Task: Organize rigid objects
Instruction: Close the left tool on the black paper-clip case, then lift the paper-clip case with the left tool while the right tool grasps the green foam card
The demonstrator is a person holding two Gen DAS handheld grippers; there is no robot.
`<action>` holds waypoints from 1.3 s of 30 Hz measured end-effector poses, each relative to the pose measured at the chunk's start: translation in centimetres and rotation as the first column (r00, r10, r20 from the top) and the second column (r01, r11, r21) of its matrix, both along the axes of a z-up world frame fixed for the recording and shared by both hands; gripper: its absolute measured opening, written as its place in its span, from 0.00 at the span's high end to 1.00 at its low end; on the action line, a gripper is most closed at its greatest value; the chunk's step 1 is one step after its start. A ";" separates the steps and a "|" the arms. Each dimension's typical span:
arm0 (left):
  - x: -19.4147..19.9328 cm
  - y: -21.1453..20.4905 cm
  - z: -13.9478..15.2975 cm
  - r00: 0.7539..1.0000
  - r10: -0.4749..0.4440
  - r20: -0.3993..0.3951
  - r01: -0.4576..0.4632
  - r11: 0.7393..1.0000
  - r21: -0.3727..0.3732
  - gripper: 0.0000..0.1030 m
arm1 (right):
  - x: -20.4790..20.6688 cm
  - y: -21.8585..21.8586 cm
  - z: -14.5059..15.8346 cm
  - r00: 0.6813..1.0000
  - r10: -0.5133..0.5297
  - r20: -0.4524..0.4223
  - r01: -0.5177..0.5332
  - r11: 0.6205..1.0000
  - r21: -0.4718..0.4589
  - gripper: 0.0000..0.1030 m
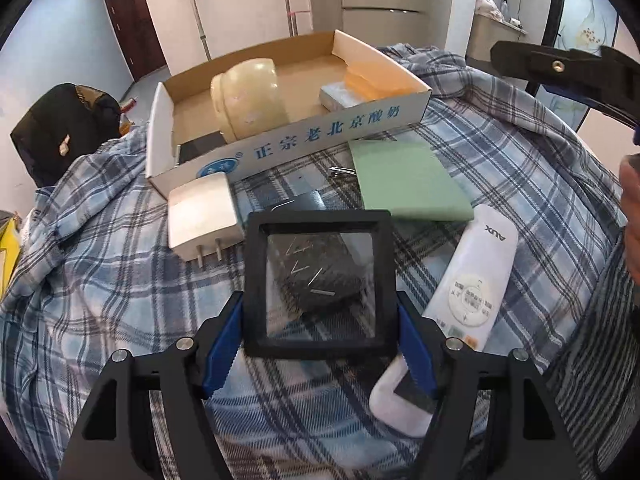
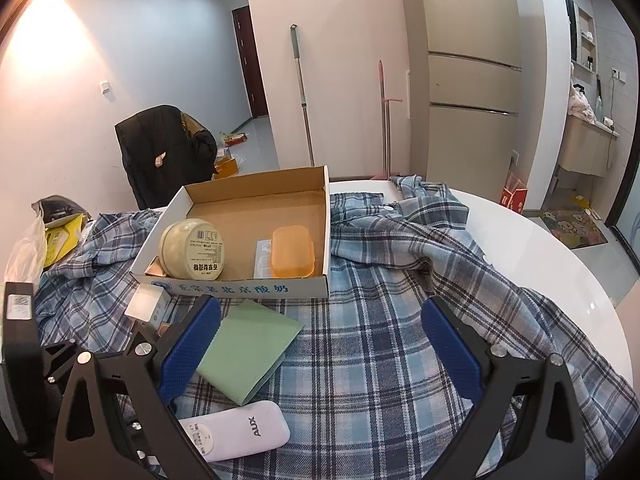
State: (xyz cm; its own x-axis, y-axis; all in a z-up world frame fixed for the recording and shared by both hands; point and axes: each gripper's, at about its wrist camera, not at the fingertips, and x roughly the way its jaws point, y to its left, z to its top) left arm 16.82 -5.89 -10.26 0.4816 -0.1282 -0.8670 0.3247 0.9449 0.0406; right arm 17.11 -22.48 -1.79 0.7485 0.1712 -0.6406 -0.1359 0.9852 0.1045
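Note:
My left gripper is shut on a black-framed square with a clear pane, its blue pads against the two side edges, just above the plaid cloth. A dark item with small metal pins shows through the pane. My right gripper stands open over the cloth with nothing between its fingers. A green pad lies by its left finger. The cardboard box holds a cream jar and an orange plastic case.
On the cloth lie a white plug adapter, the green pad, small metal clippers and a white AUX remote. A white flat item sits under my left gripper's right finger. The white round table's edge curves off right.

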 end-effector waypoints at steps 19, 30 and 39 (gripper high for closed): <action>-2.0 5.1 4.3 0.951 0.159 0.267 -0.091 0.964 -0.251 0.30 | 1.8 2.5 -1.9 0.977 -0.070 -0.200 0.060 0.997 -0.054 0.03; -1.0 11.4 4.4 0.858 0.448 0.253 -0.344 0.865 -0.365 0.30 | 4.2 6.9 -5.3 0.892 -0.148 -0.428 0.169 0.986 0.012 0.03; -1.9 9.7 5.0 0.853 0.406 0.328 -0.303 0.897 -0.321 0.30 | 5.6 7.2 -7.3 0.852 -0.216 -0.477 0.238 0.971 -0.016 0.03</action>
